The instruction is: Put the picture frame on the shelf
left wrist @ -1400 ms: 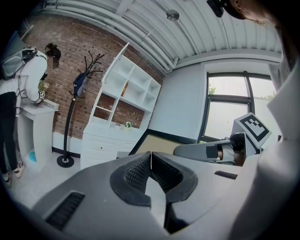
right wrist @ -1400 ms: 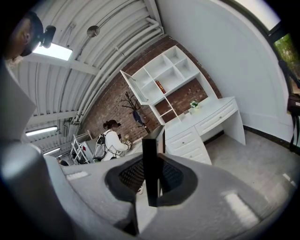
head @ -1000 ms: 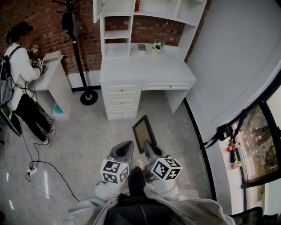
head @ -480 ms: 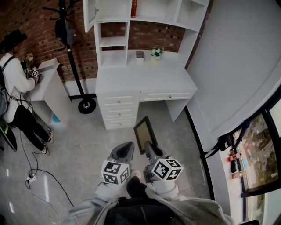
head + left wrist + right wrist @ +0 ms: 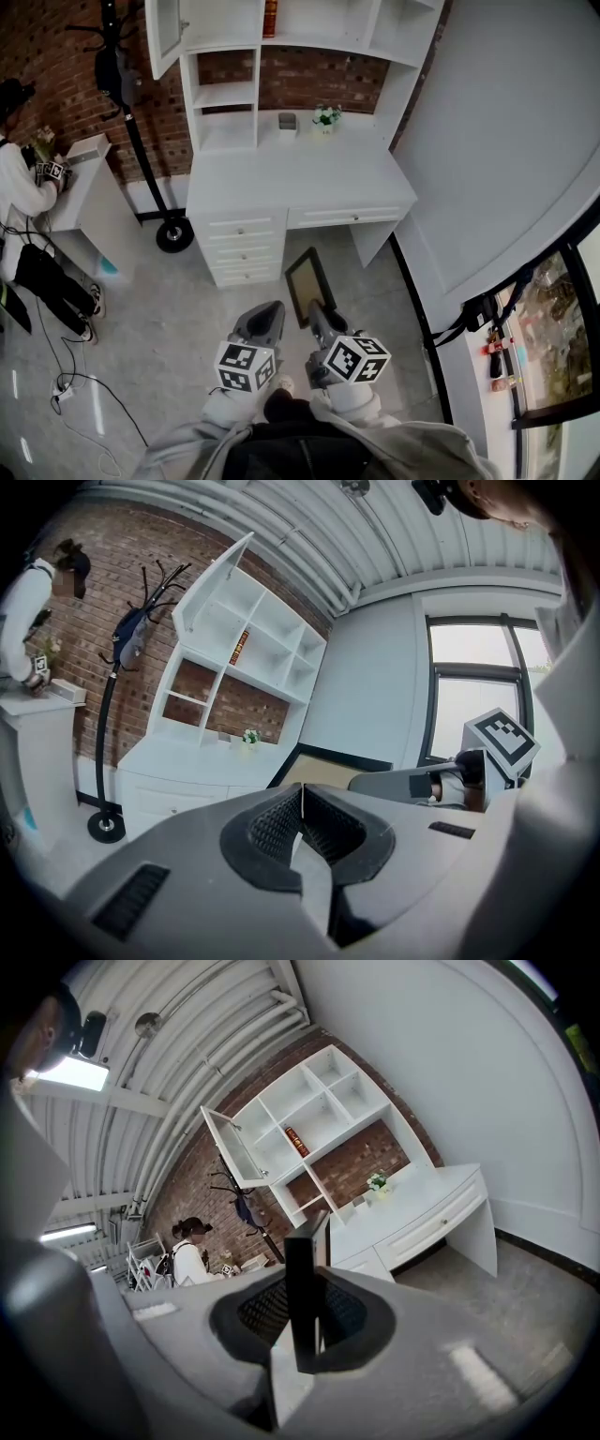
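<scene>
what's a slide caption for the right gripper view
Frame held edge-on in the shut right gripper, pointed at the white desk and shelves

The floor [image 5: 187, 309] in front of the white desk [image 5: 300, 178] lies bare up to its drawers [image 5: 242, 251]. The desk's top is mostly free: only a small flower pot [image 5: 325, 116] and a grey box [image 5: 288, 121] stand at its back. Above the desk, the shelf unit [image 5: 309, 42] has open compartments, one holding a book [image 5: 270, 17], and its door [image 5: 161, 37] hangs open at the left. A coat stand [image 5: 174, 234] stands left of the desk, and a white wall [image 5: 506, 131] closes in on its right.
</scene>
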`<control>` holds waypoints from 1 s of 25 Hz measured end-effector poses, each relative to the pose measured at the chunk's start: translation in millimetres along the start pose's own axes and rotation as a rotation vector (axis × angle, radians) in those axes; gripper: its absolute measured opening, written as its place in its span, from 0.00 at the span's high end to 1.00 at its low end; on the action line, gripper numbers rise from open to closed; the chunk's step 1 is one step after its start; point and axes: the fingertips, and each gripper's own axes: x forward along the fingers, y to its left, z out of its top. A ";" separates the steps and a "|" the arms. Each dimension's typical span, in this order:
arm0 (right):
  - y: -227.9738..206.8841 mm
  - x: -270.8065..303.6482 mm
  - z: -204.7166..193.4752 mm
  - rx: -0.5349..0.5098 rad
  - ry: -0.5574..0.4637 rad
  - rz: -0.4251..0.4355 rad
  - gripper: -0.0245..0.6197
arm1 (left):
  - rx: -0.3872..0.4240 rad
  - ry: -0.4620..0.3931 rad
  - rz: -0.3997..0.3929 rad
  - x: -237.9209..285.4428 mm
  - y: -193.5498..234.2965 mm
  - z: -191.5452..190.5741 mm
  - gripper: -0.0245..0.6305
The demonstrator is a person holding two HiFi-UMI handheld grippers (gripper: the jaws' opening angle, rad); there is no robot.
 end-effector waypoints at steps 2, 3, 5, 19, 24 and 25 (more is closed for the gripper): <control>-8.0 7.6 7.7 0.001 -0.003 0.003 0.89 | 0.001 0.001 -0.001 13.0 1.9 2.2 0.95; -12.0 11.7 11.1 0.001 -0.005 0.005 0.89 | 0.002 0.001 0.001 19.2 3.5 3.1 0.95; -20.3 20.1 17.0 0.000 -0.006 0.006 0.89 | 0.004 -0.001 0.004 31.0 6.9 5.2 0.95; -52.5 53.5 34.4 -0.011 -0.003 0.033 0.89 | 0.004 -0.022 0.016 80.1 21.8 6.7 0.95; -60.5 54.8 36.9 -0.003 -0.002 0.028 0.89 | 0.001 -0.014 0.012 87.5 19.5 4.9 0.95; -61.6 55.5 37.0 -0.001 -0.003 0.026 0.89 | 0.002 -0.012 0.011 88.0 19.8 4.7 0.95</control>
